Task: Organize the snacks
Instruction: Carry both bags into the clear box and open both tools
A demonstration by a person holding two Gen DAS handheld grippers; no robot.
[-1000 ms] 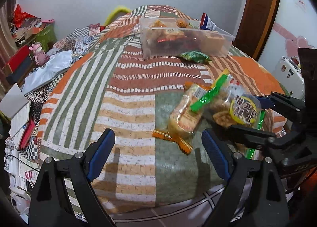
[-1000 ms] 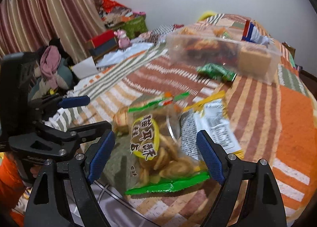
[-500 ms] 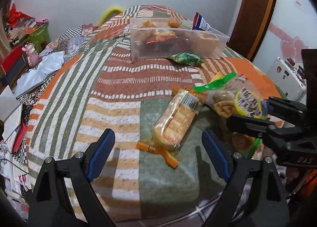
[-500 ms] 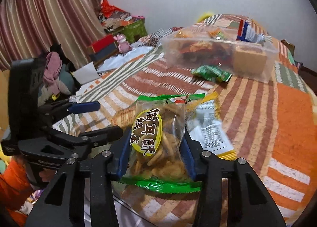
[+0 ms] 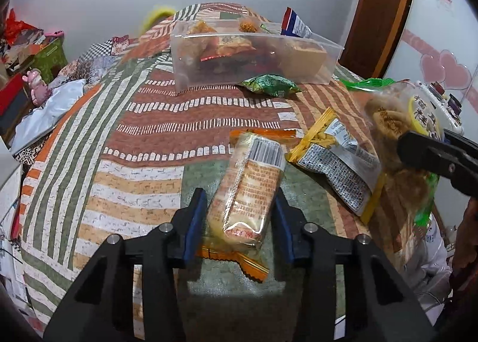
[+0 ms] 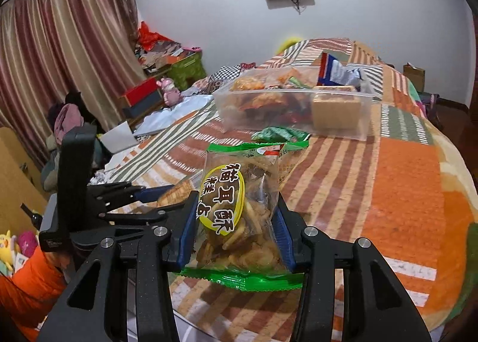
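My left tongs (image 5: 239, 216) are pinching the orange-edged clear biscuit packet (image 5: 248, 186), my right tongs (image 6: 236, 228) the green-edged crisp bag (image 6: 239, 210); both are gripping slippery film low in frame, risking slipping out.

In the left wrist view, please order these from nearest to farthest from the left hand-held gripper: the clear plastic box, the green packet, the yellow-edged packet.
From the left hand-held gripper:
1. Yellow-edged packet, on the quilt just ahead to the right.
2. Green packet, farther up, lying before the box.
3. Clear plastic box, at the far end, holding snacks.
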